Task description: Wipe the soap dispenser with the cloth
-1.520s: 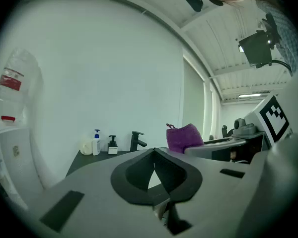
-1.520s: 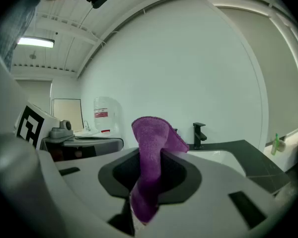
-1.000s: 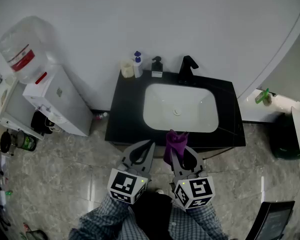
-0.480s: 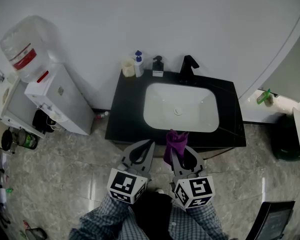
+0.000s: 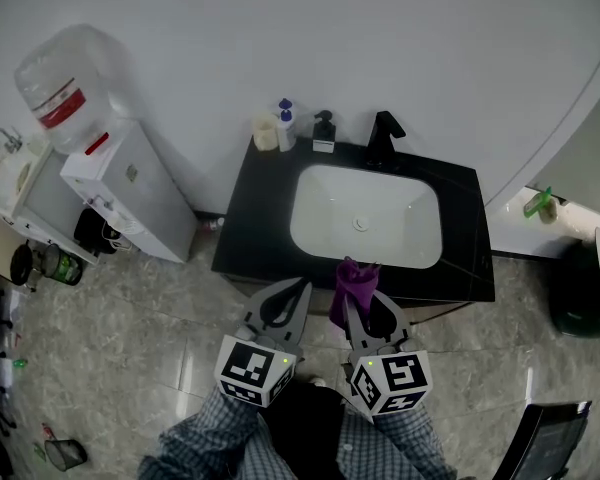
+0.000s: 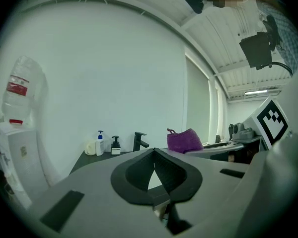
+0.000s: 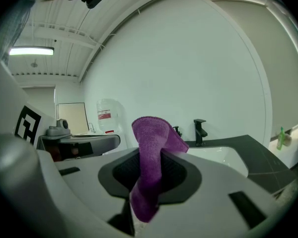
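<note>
- The soap dispenser (image 5: 324,132), a small dark pump bottle with a pale label, stands upright at the back edge of the black counter (image 5: 255,223). It is between a blue-capped pump bottle (image 5: 285,124) and the faucet (image 5: 383,138), and well away from both my grippers.
- I judge it light, rigid and smooth, probably slick if wet, and top-heavy at the pump head. A sideways wipe could tip it or push it into its neighbours. I would steady it by the body, below the pump, and wipe the sides and the head gently.
- The cloth (image 7: 150,145) is purple, soft and limp. It folds over on itself above my jaws and a tail hangs below them. It weighs next to nothing and should mould round the bottle.
- My right gripper (image 5: 364,306) is clamped on the cloth at mid-length, both jaws pressing into the fabric. It is held just over the near edge of the counter, in front of the white basin (image 5: 365,218).
- My left gripper (image 5: 283,304) has its jaw tips together with nothing between them. It would have to open before steadying the bottle.
- A cream cup (image 5: 265,134) sits left of the blue-capped bottle, and a water cooler (image 5: 120,193) stands left of the counter.
</note>
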Demonstrator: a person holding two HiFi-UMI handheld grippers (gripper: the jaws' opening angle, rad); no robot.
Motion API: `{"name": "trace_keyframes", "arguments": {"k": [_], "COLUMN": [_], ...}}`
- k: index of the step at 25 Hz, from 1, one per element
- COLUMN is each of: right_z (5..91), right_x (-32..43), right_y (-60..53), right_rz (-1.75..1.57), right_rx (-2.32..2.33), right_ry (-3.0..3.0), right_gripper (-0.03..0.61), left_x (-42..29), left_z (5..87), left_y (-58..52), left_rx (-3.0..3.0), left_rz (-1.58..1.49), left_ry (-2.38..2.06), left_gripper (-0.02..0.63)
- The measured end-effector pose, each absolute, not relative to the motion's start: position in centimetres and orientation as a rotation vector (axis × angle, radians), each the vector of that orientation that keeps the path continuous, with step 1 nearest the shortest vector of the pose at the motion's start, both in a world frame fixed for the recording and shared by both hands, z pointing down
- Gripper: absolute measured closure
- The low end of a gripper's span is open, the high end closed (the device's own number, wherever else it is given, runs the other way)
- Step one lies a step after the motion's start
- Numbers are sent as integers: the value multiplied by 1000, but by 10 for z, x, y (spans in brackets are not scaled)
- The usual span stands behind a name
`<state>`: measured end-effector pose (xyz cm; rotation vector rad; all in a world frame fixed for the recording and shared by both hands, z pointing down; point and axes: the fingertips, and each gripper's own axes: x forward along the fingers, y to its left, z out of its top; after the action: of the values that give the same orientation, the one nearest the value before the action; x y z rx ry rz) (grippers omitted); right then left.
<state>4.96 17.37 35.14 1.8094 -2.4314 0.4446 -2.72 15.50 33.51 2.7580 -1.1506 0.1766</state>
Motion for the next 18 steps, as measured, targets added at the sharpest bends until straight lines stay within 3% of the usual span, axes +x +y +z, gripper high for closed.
{"name": "trace_keyframes", "arguments": {"k": [18], "right_z": [346], "right_x": [81], "right_y": [175], "right_rz": [408], "right_rx": [1788], "right_ry": [-2465], "right_gripper": [488], "left_x": [-6], "left_z": [323], "left_y": [151], "left_rx": [2776], "left_rz": [136], "left_ry": [-1232], "left_gripper": [603]}}
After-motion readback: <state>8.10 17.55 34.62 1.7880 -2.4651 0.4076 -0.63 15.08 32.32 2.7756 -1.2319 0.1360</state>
